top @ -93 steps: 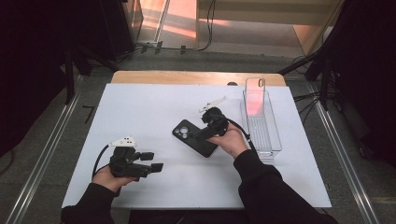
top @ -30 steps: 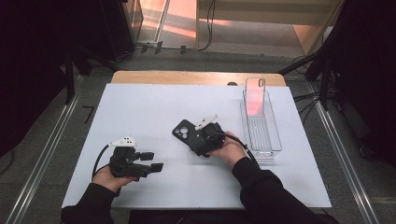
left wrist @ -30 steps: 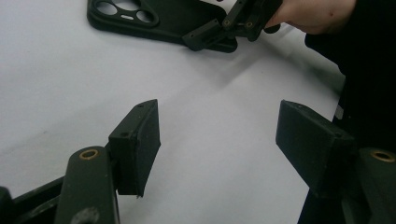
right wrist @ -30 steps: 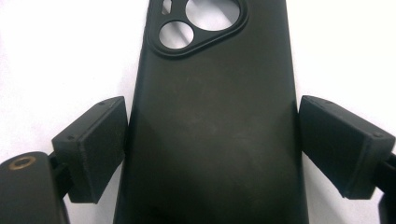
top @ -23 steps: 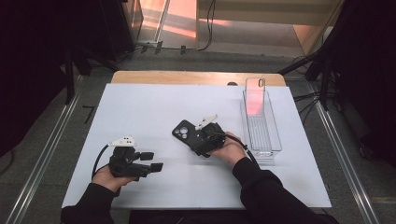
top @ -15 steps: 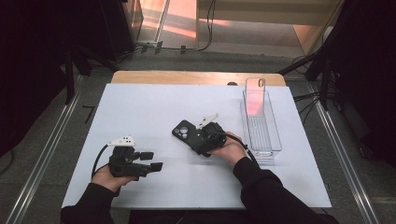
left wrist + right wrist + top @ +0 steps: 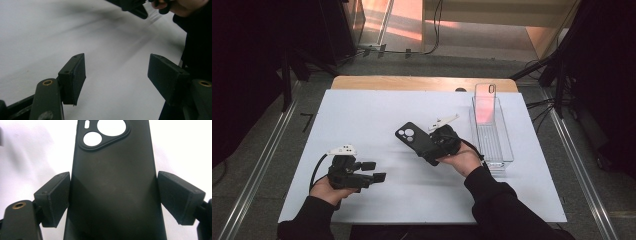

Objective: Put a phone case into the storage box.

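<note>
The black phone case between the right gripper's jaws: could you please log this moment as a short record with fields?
held item: black phone case, camera cutouts pointing away from the hand
right gripper: jaws have just been closing and press on the case's two long edges
left gripper: jaws apart, nothing between them, over the white table
clear bin: at the table's right side, with a clear phone case standing at its far end
case and bin: apart, with the black case to the bin's left

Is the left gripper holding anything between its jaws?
No, in the left gripper view the left gripper has its jaws standing wide apart with just the bare white table between them.
</note>
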{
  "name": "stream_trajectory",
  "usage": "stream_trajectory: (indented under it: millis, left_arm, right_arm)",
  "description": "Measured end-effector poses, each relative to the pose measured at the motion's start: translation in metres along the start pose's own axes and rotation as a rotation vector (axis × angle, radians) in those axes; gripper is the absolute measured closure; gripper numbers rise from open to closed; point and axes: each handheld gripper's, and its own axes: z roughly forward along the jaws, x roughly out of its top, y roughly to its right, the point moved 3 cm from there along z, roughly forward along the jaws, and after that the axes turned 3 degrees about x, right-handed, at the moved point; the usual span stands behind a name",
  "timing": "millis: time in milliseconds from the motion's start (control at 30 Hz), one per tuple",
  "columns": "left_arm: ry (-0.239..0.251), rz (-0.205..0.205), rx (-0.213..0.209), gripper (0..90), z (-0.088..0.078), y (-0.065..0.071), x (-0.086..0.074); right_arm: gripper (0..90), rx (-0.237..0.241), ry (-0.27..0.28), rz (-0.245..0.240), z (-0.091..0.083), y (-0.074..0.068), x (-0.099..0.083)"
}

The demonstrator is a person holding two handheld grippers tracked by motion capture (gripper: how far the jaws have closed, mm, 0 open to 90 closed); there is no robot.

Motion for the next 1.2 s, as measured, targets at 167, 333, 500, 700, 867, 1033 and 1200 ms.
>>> stream_trajectory:
  millis: [167,333,500,700,867,1033,1200]
  left_arm:
    - [0.005,-0.055,-0.016,30.7,-0.002,0.000,0.003]
    - [0.014,-0.100,-0.039,30.7,-0.003,0.003,0.008]
    - [0.014,-0.116,-0.043,30.7,-0.002,0.008,0.012]
    - [0.015,-0.129,-0.051,27.9,0.002,0.015,0.020]
    - [0.012,-0.113,-0.026,24.8,0.006,0.018,0.027]
    - [0.011,-0.117,0.000,24.8,0.005,0.019,0.036]
    - [0.007,-0.189,-0.022,25.1,0.008,0.017,0.048]
  right_arm:
    - [13.7,0.015,0.032,0.005,-0.019,-0.008,0.001]
    - [13.7,0.027,0.053,0.040,-0.033,-0.012,-0.004]
    - [13.7,0.028,0.058,0.072,-0.041,-0.017,-0.014]
    - [13.7,0.025,0.065,0.112,-0.043,-0.024,-0.024]
    - [13.6,0.013,0.076,0.147,-0.044,-0.027,-0.028]
    - [13.6,-0.007,0.088,0.168,-0.043,-0.028,-0.029]
    - [13.6,-0.013,0.112,0.211,-0.038,-0.030,-0.029]
